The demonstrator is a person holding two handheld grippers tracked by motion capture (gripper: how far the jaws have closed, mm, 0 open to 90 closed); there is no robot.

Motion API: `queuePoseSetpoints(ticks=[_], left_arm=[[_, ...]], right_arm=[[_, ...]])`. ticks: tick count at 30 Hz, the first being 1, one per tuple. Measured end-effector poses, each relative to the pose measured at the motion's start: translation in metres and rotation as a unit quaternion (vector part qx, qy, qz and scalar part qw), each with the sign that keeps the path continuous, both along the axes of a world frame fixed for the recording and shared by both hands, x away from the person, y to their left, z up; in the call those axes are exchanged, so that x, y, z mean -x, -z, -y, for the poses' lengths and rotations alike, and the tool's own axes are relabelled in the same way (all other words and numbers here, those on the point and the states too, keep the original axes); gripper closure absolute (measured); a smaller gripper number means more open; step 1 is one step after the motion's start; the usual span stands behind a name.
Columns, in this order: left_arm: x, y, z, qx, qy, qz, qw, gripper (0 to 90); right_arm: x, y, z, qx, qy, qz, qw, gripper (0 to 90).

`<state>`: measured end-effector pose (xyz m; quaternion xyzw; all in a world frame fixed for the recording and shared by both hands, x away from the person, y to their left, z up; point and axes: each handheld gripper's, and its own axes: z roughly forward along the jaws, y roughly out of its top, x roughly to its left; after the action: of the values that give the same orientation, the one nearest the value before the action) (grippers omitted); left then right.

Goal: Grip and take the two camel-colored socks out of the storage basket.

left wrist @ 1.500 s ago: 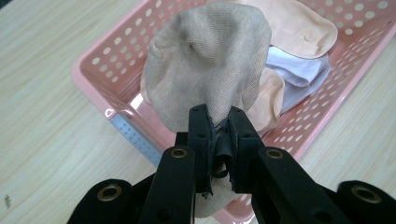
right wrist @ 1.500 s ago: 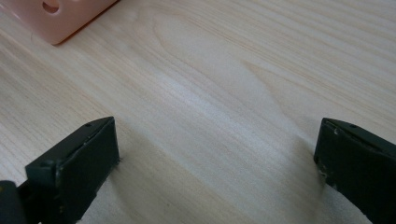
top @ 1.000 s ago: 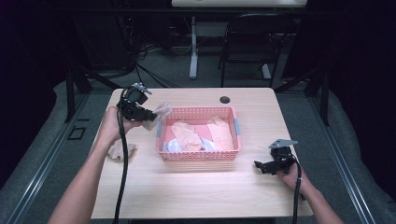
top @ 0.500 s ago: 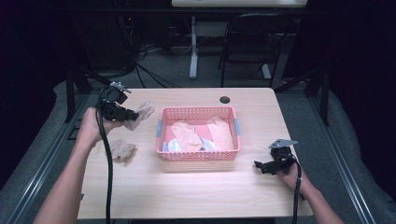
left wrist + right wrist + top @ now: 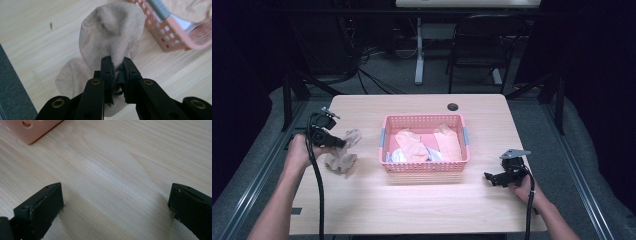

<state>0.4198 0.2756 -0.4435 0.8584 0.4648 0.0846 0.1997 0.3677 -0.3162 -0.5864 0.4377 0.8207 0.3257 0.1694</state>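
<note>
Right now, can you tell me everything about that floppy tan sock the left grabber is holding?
The tan sock is thin, finely knit cloth, soft and limp, with no pattern that shows. The left hand-held gripper is shut on a fold of it, so the upper part bulges out rounded past the jaws. The lower part droops down and rests crumpled on the light wooden table. It sits just left of the pink basket, not touching it as far as I can see.

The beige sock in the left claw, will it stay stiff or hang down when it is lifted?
Probably floppy: the sock bulges and folds above the left claw pinching its edge. It looks thin and light, so it should drape. A second beige sock already lies crumpled on the table.
</note>
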Motion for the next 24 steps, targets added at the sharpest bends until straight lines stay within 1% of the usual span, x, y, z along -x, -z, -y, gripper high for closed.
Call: queuePoseSetpoints(ticks=[1,2,4,5,6,7,8,9,10,11,12,14,17,18,19,20,21,22,23,24], left_arm=[[0.0,0.0,0.0,0.0,0.0,0.0,1.0,80.7],[0.0,0.007,-0.001,0.003,-0.004,-0.006,1.0,80.7],[0.0,0.02,-0.003,-0.003,-0.01,-0.017,0.9998,80.6],[0.0,0.033,-0.004,-0.007,-0.017,-0.026,0.9995,80.5],[0.0,0.033,-0.004,-0.007,-0.017,-0.026,0.9995,80.4],[0.0,0.039,-0.005,-0.004,-0.023,-0.031,0.9993,80.4],[0.0,0.051,-0.007,-0.007,-0.031,-0.042,0.9986,80.4],[0.0,0.051,-0.007,-0.007,-0.031,-0.042,0.9986,80.4],[0.0,0.062,-0.008,-0.011,-0.037,-0.048,0.9981,80.4],[0.0,0.062,-0.008,-0.011,-0.037,-0.048,0.9981,80.2],[0.0,0.067,-0.009,-0.004,-0.041,-0.049,0.9979,80.2],[0.001,0.076,-0.01,-0.001,-0.048,-0.051,0.9976,78.7],[0.003,0.08,-0.011,0.004,-0.052,-0.051,0.9974,74.7],[0.003,0.08,-0.011,0.004,-0.052,-0.051,0.9974,71.5],[0.004,0.079,-0.012,0.007,-0.056,-0.049,0.9972,71.5],[0.005,0.077,-0.013,0.006,-0.06,-0.05,0.997,58.4],[0.006,0.076,-0.014,0.003,-0.066,-0.045,0.9968,58.4],[0.008,0.074,-0.015,0.005,-0.071,-0.043,0.9965,40.6],[0.01,0.071,-0.016,0.007,-0.072,-0.039,0.9966,40.6],[0.012,0.069,-0.016,0.006,-0.073,-0.034,0.9967,33.3]], right_arm=[[0.0,0.0,0.0,0.0,0.0,0.0,1.0,0.0],[0.0,0.0,0.0,0.0,0.0,0.0,1.0,0.0],[0.0,0.0,0.0,0.0,0.0,0.0,1.0,0.0],[0.0,0.0,0.0,0.003,-0.001,0.001,1.0,0.0],[0.0,0.0,0.0,0.003,-0.001,0.001,1.0,0.0],[0.0,0.0,0.0,0.003,-0.001,0.001,1.0,0.0],[0.0,0.0,0.0,0.0,0.0,0.0,1.0,0.0],[0.0,0.0,0.0,0.0,0.0,0.0,1.0,0.0],[0.0,0.0,0.0,0.002,-0.001,0.0,1.0,0.0],[0.0,0.0,0.0,0.002,-0.001,0.0,1.0,0.0],[0.0,0.0,0.0,0.002,-0.001,0.0,1.0,0.0],[0.0,0.0,0.0,0.002,-0.001,0.001,1.0,0.0],[0.0,0.0,0.0,0.0,0.001,0.0,1.0,0.0],[0.0,0.0,0.0,0.002,-0.001,0.001,1.0,0.0],[0.0,0.0,0.0,0.002,-0.001,0.001,1.0,0.0],[0.0,0.0,0.0,0.003,-0.001,0.001,1.0,0.0],[0.0,0.0,0.0,0.003,-0.001,0.001,1.0,0.0],[0.0,0.0,0.0,0.003,-0.001,0.001,1.0,0.0],[0.0,0.0,0.0,0.003,-0.001,0.001,1.0,0.0],[0.0,0.0,0.0,0.003,-0.001,0.001,1.0,0.0]])
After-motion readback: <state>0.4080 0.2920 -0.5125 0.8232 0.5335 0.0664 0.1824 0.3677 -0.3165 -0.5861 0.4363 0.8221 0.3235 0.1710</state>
